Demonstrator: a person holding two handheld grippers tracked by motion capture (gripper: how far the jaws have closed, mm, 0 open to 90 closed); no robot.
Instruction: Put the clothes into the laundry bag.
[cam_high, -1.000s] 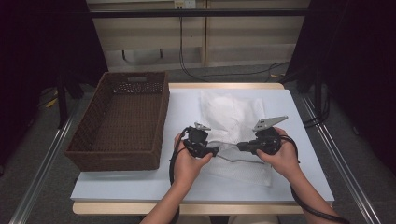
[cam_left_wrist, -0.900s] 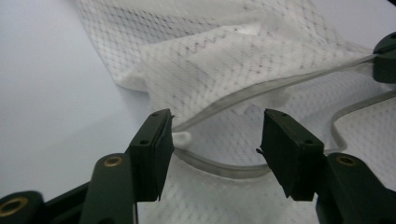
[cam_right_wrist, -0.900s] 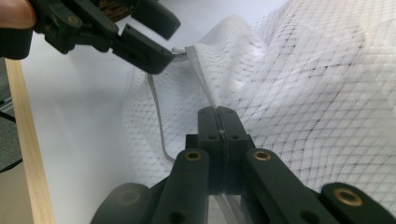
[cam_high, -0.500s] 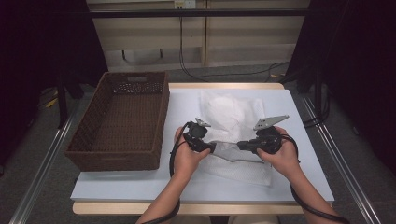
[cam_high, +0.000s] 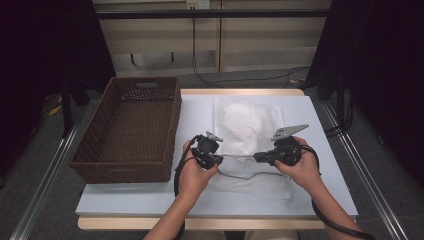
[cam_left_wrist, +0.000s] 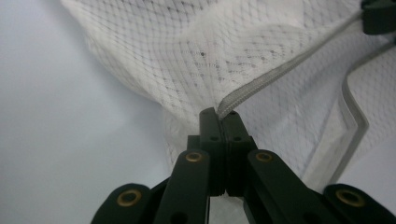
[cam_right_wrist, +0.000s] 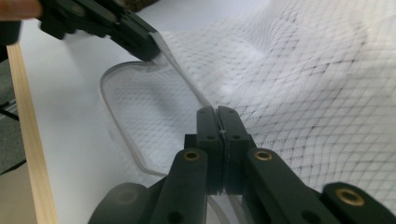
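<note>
Nearest me, at 6 o'clock of the table, my two hands come in with the tools. My left gripper has its jaws pressed fully together on the grey zipper edge of the mesh laundry bag; in the left gripper view the tape runs straight out of the closed tips. My right gripper is likewise clamped tight on the same edge, a little further along; in the right gripper view the mesh spreads away from its tips toward 1 o'clock.

Between the two tools the upper lip is lifted clear of the lower lip, which lies flat on the table, so the mouth is held open. I judge the opening well begun, but nothing has gone in or out, and the bag has not been moved toward the basket.

The bag's body lies centre-table, out toward 12 o'clock. The wicker basket sits at 10 o'clock, apart from the bag.

Against the frame a second ago: both grippers sit much where they were, the left a touch nearer me; bag and basket unshifted.
</note>
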